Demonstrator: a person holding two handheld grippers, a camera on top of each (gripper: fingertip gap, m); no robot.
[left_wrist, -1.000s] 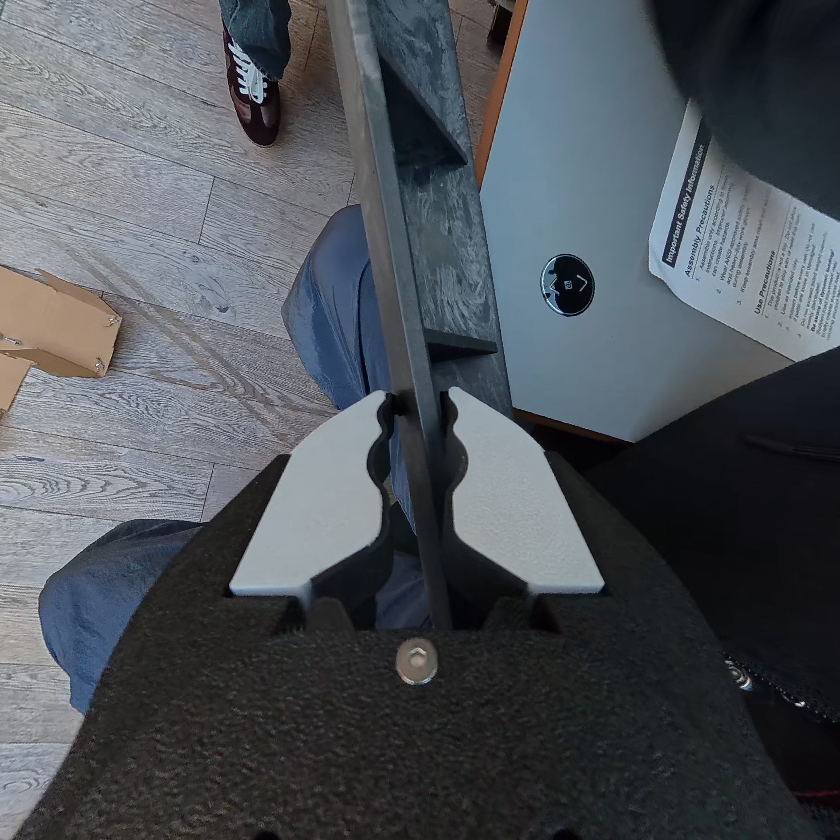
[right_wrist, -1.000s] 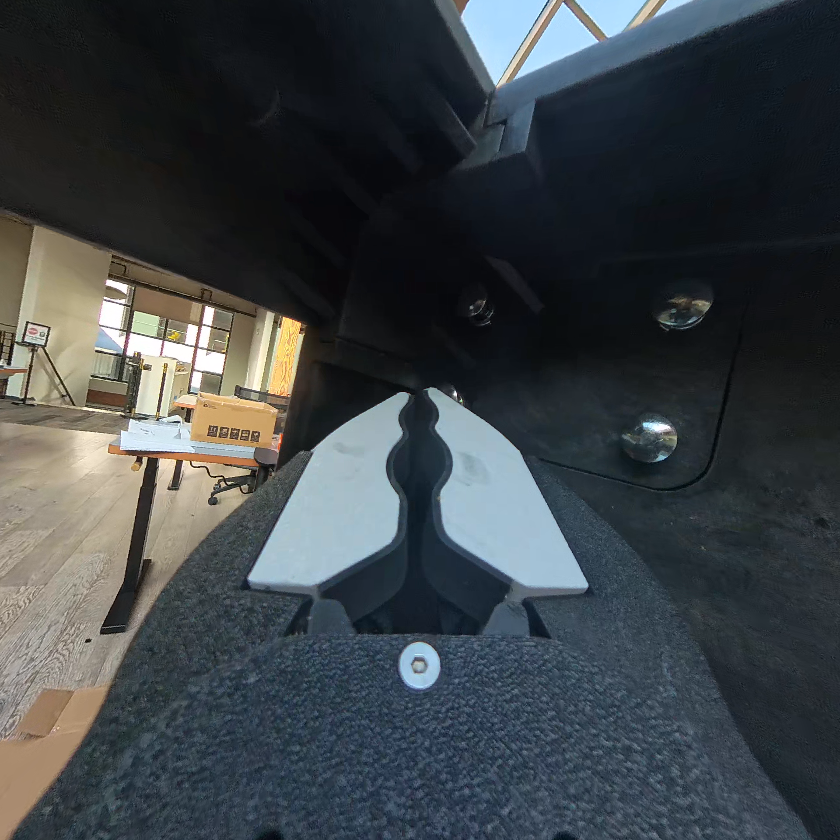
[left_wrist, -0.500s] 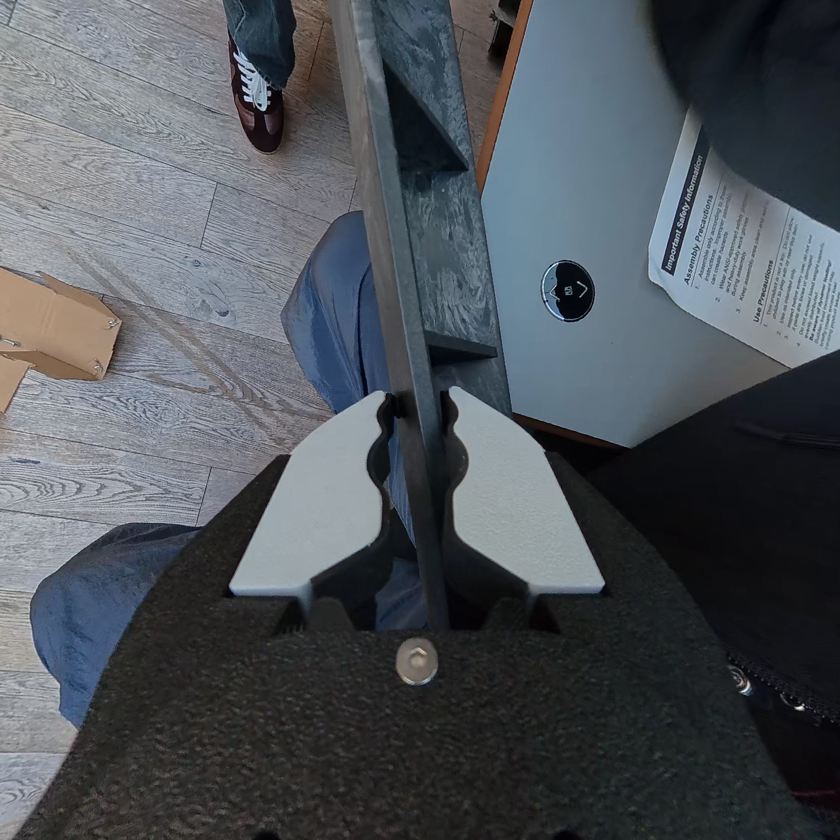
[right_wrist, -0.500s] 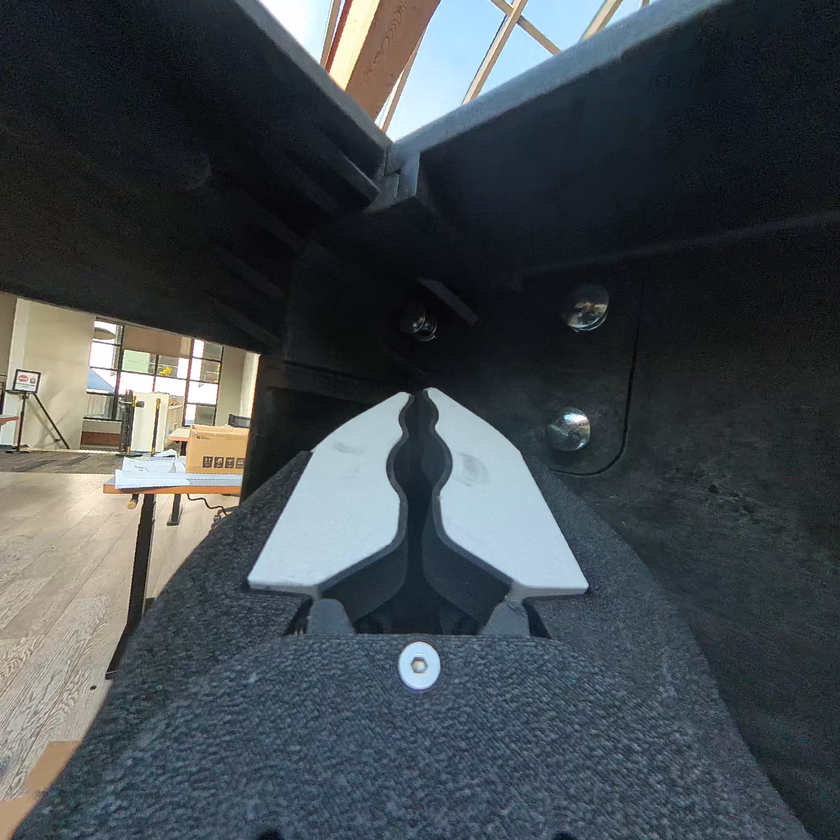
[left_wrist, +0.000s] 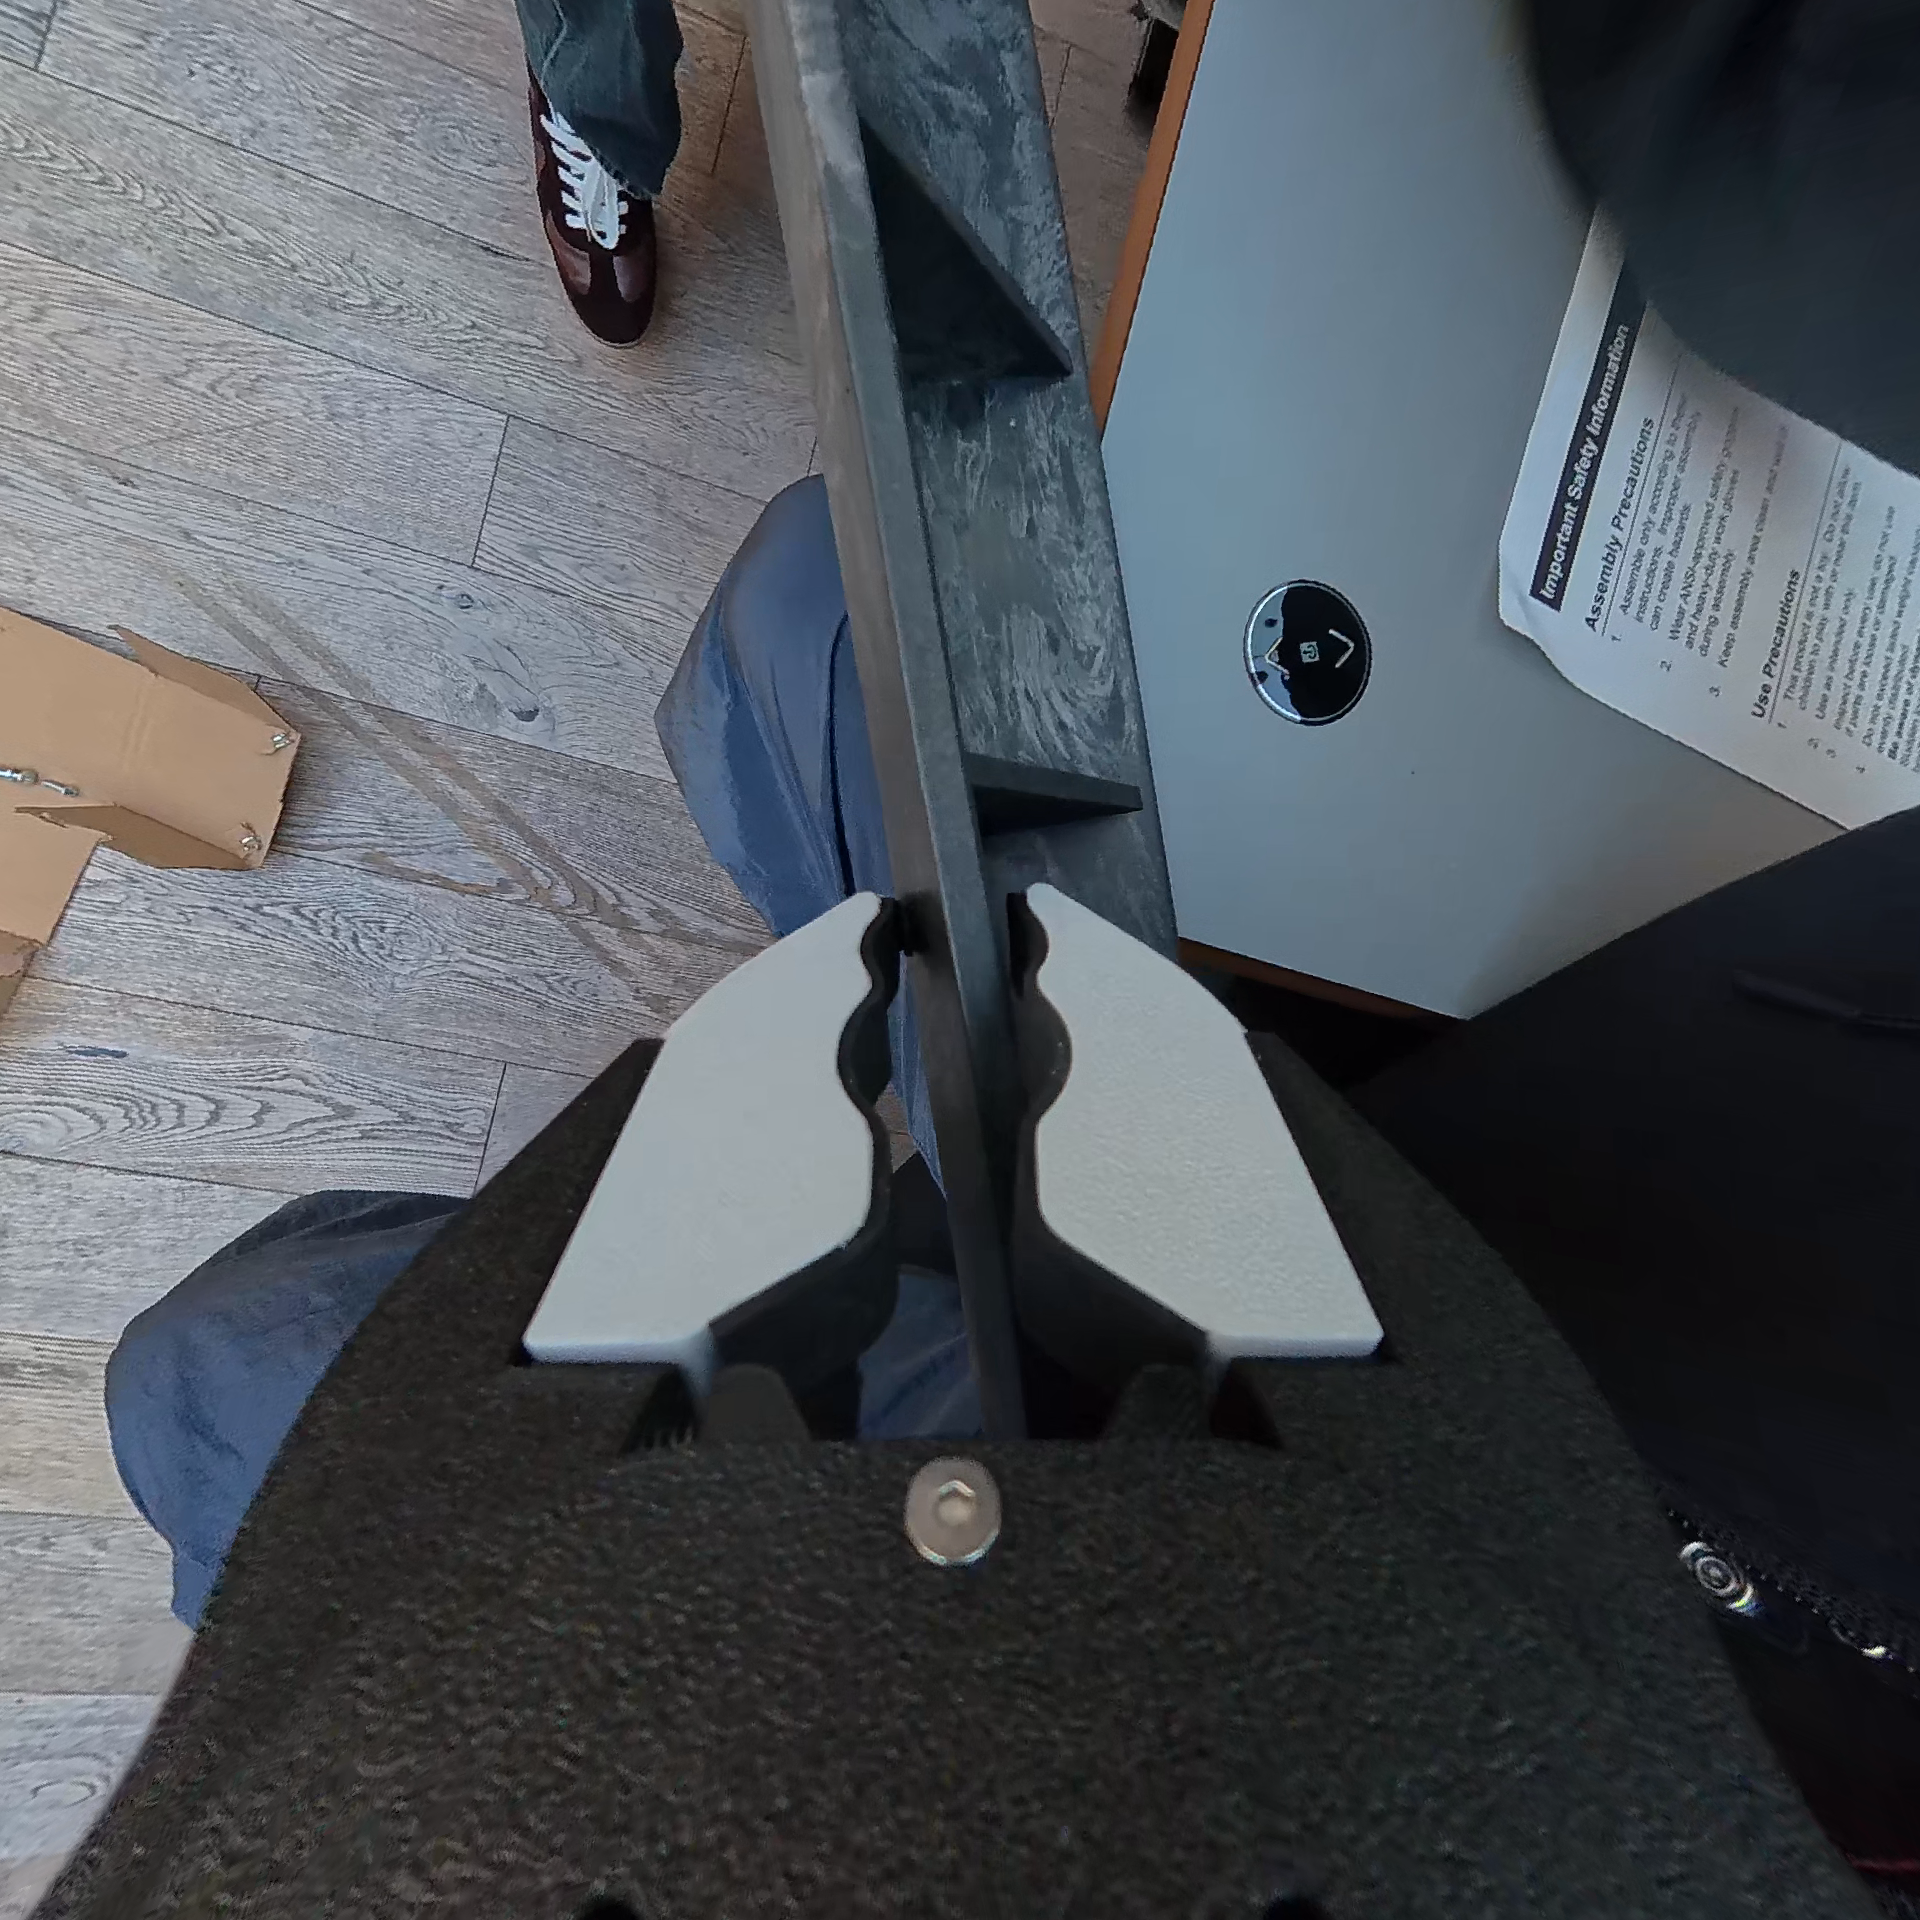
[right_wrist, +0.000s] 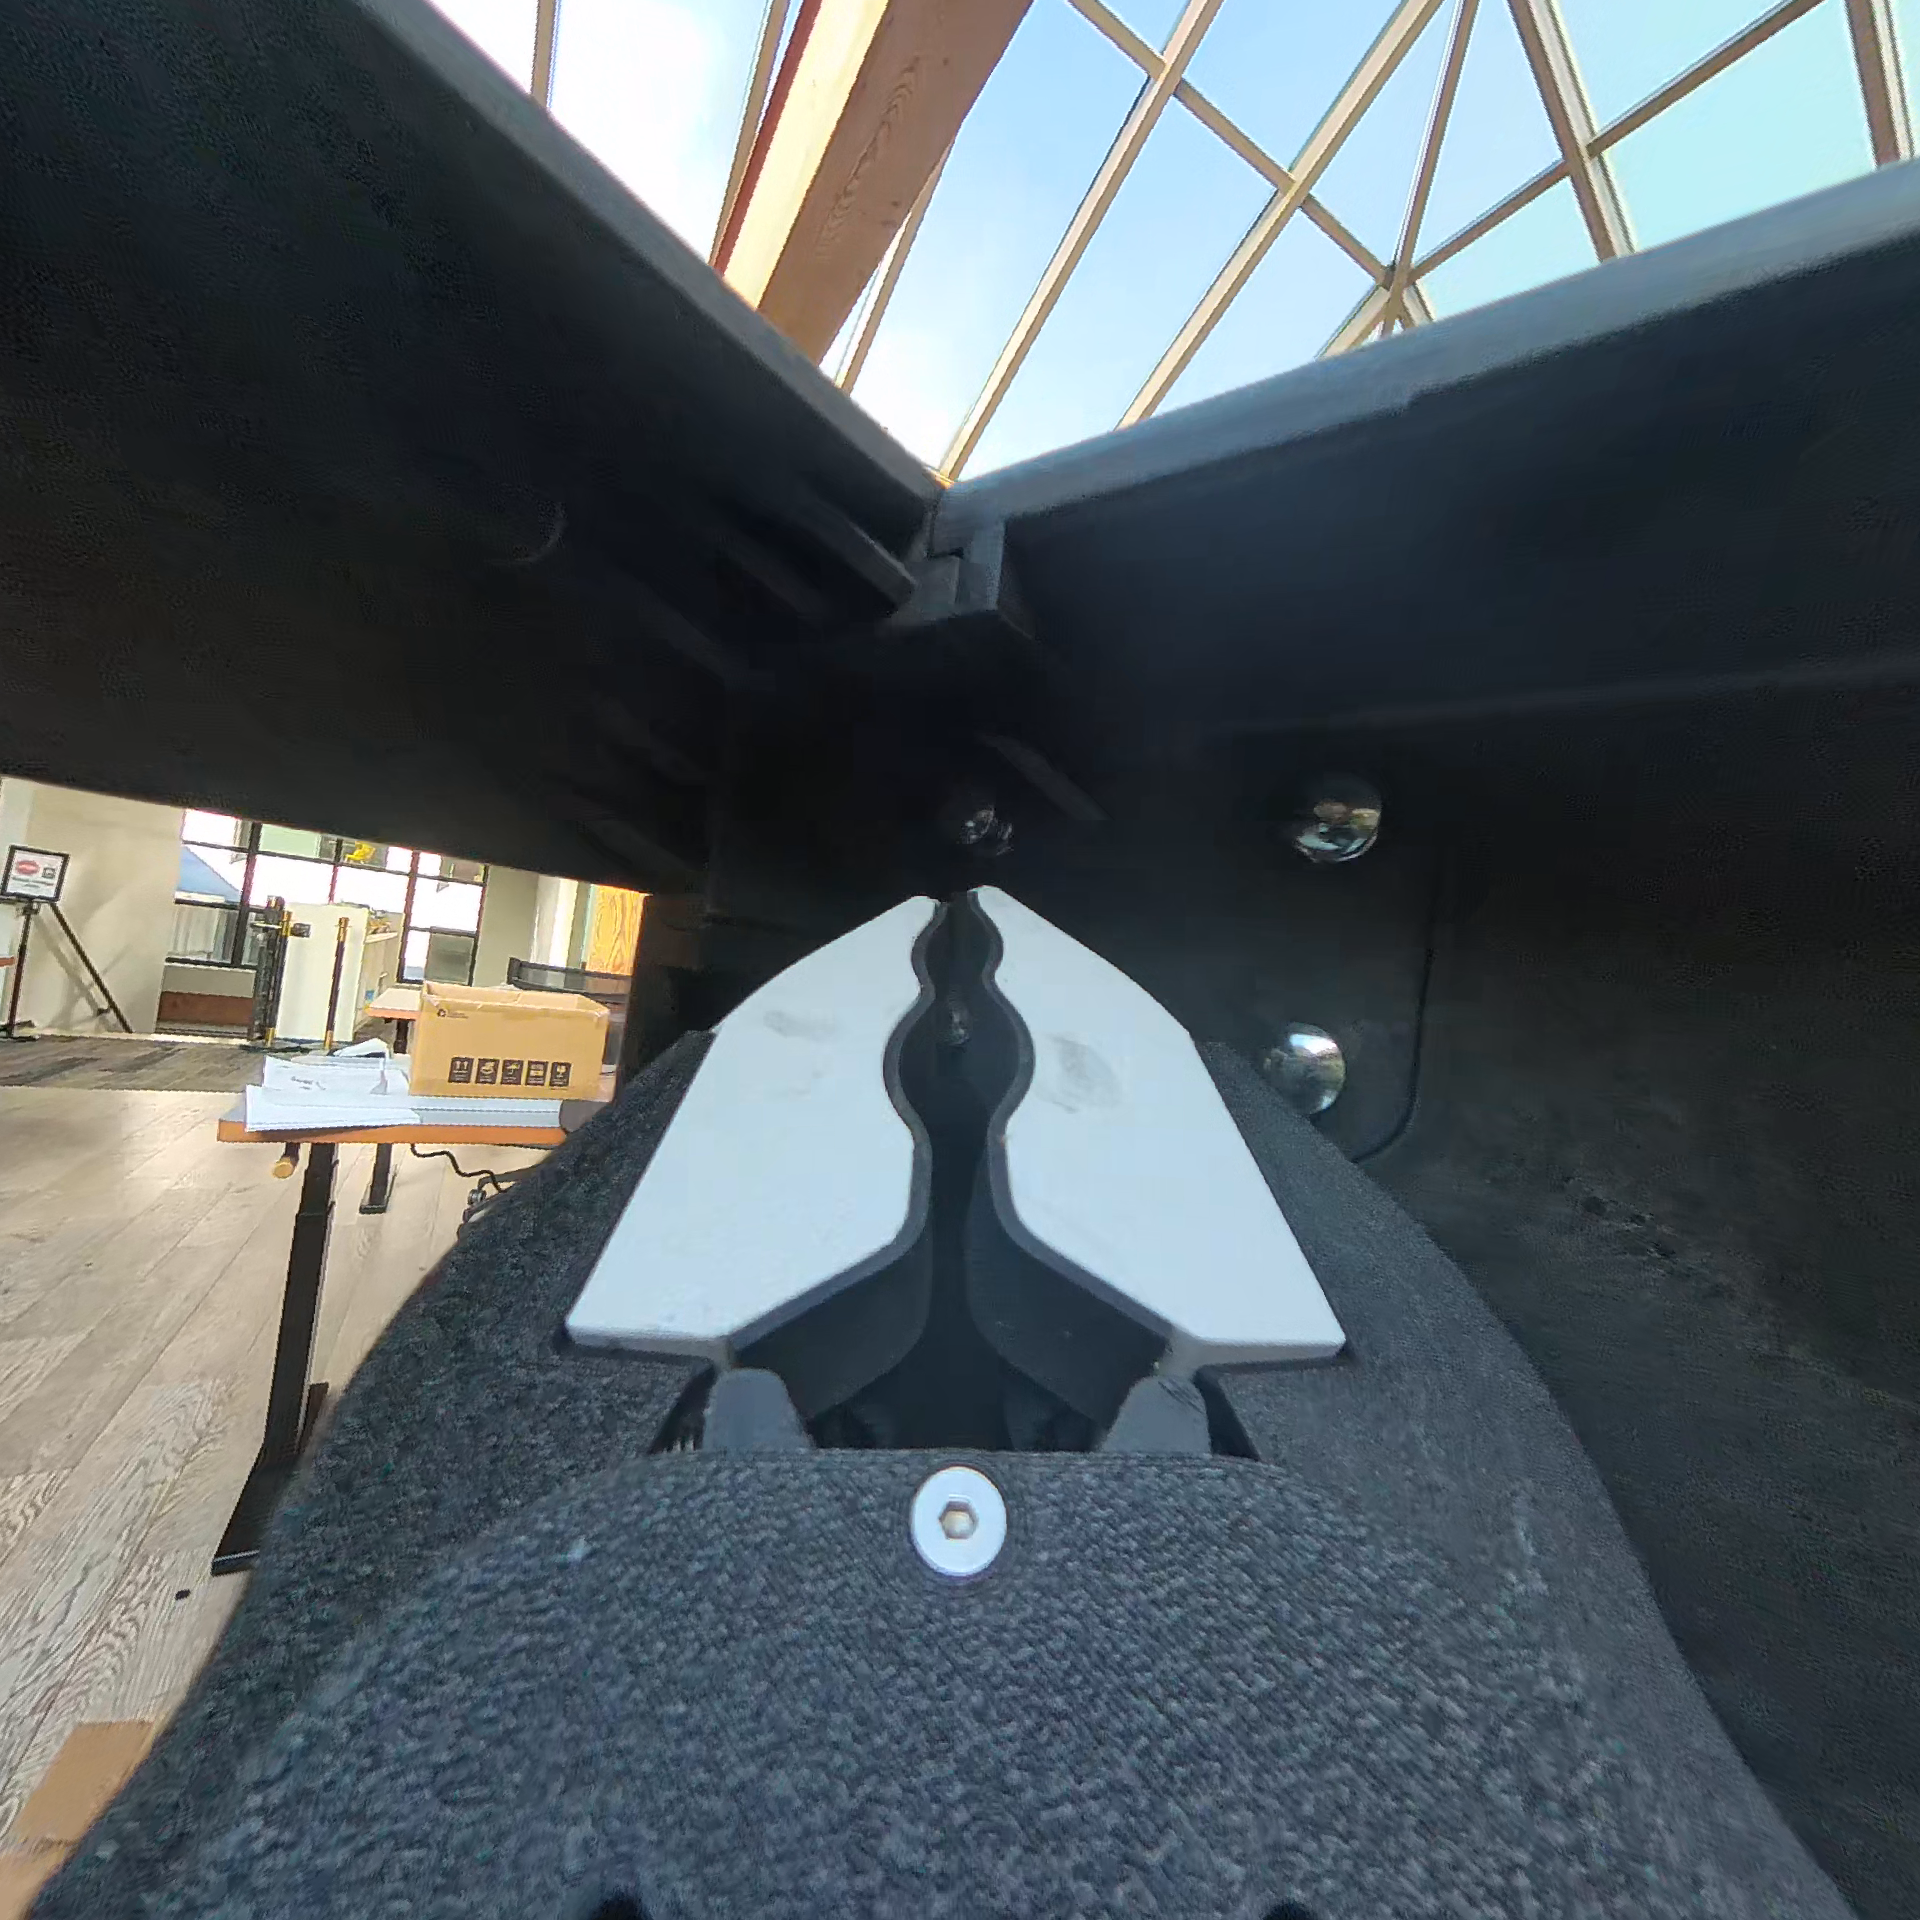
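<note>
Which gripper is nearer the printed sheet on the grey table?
Left. The left gripper is shut on a dark panel beside the table bearing the sheet. The right gripper faces bolts; no sheet shows there.

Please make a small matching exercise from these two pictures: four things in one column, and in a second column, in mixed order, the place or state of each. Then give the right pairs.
Things:
1. left tongs
2. right tongs
3. cardboard piece
4. printed sheet

Places or states:
A. lying on the wooden floor
B. shut, tips close under a dark panel corner with shiny bolts
C. lying on the grey desk top beside a round black button
D. clamped on the edge of a dark ribbed panel

Pairs: 1-D, 2-B, 3-A, 4-C
</note>
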